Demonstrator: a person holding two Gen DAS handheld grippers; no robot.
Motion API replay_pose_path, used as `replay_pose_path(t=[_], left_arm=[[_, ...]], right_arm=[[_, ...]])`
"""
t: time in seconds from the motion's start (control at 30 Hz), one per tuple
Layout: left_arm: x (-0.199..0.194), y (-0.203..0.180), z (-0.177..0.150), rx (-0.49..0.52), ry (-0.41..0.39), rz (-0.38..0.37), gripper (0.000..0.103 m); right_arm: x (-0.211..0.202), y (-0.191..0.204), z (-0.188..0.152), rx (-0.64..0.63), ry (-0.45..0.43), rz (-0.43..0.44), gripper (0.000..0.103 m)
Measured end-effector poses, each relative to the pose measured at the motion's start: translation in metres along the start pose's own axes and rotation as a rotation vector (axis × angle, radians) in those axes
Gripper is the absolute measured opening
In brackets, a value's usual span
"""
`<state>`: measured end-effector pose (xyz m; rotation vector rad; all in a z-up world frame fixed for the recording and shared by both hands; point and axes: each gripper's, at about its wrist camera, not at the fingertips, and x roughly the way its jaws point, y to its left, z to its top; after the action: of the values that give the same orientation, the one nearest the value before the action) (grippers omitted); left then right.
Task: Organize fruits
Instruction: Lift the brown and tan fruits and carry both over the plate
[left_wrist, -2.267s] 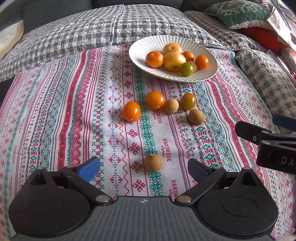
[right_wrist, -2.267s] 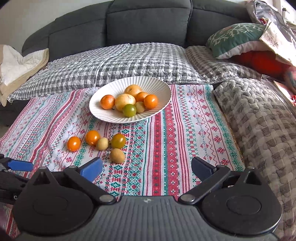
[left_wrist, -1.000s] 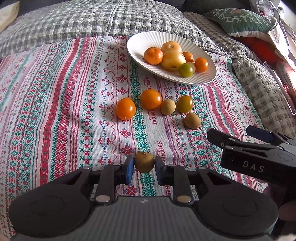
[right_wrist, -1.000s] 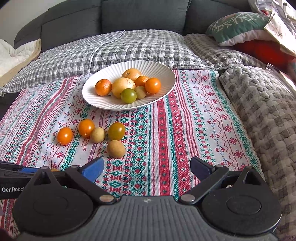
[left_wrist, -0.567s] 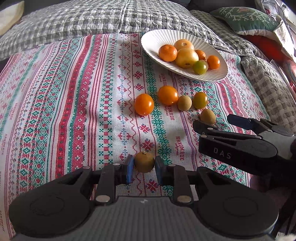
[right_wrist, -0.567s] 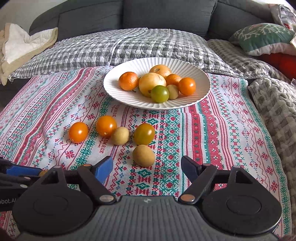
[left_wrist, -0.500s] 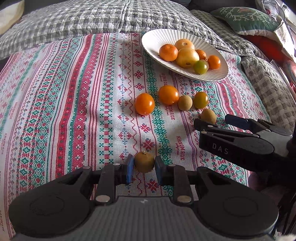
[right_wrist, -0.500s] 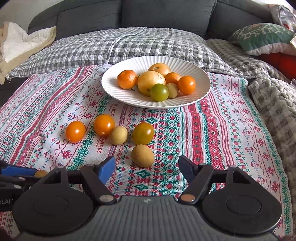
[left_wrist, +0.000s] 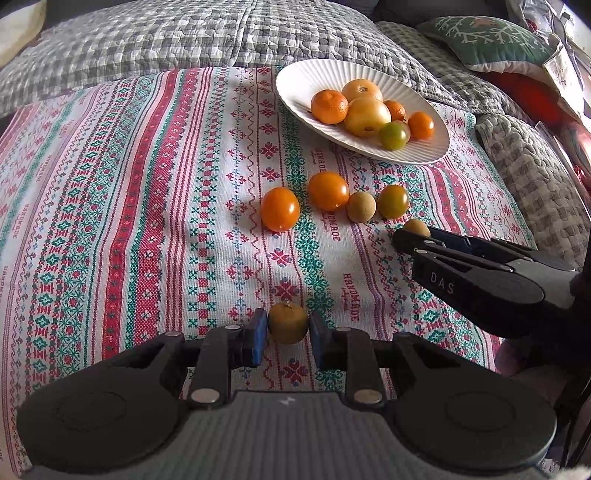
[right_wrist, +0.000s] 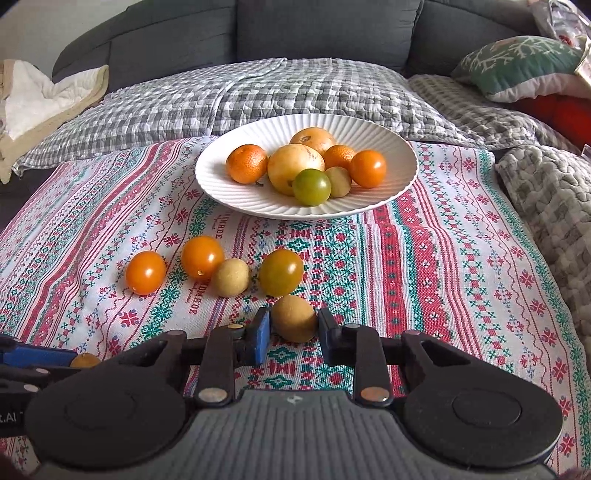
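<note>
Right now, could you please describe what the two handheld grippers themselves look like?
Both are matte black plastic. Each has a ribbed grey-black body, two round housings, silver pivot rivets and linkage arms ending in blue-padded jaws. The right gripper, seen side-on from the left wrist, carries white "DAS" lettering. The left gripper looks identical. No cables or sleeves show.

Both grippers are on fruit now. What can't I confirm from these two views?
- Left wrist view: the tan fruit is mostly hidden behind the right gripper.
- Right wrist view: the left gripper is cut off by the frame's left edge; its brown fruit barely shows.
- Neither view shows whether either fruit is lifted off the cloth.
</note>
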<state>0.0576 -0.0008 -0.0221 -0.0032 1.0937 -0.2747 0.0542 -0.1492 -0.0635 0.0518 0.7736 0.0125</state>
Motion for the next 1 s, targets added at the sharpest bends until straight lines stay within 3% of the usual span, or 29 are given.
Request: replay_pose_path(t=[0.33,0.83,1.0], left_arm=[[-0.003,0.003,0.002,-0.031,-0.032,-0.017,0.012],[-0.014,-0.023,0.012,-0.004,-0.137,-0.112,0.012],[-0.018,-0.032,0.026,0.027,-0.198,-0.138,0.012]], right_arm=[[-0.018,-0.021,0.003,0.091,-0.001,0.072,0.024],[-0.046,-0.063,0.009,0.312,-0.041,0.180,0.024],[-0.052,-0.070,0.016,0.332,-0.080,0.206,0.024]])
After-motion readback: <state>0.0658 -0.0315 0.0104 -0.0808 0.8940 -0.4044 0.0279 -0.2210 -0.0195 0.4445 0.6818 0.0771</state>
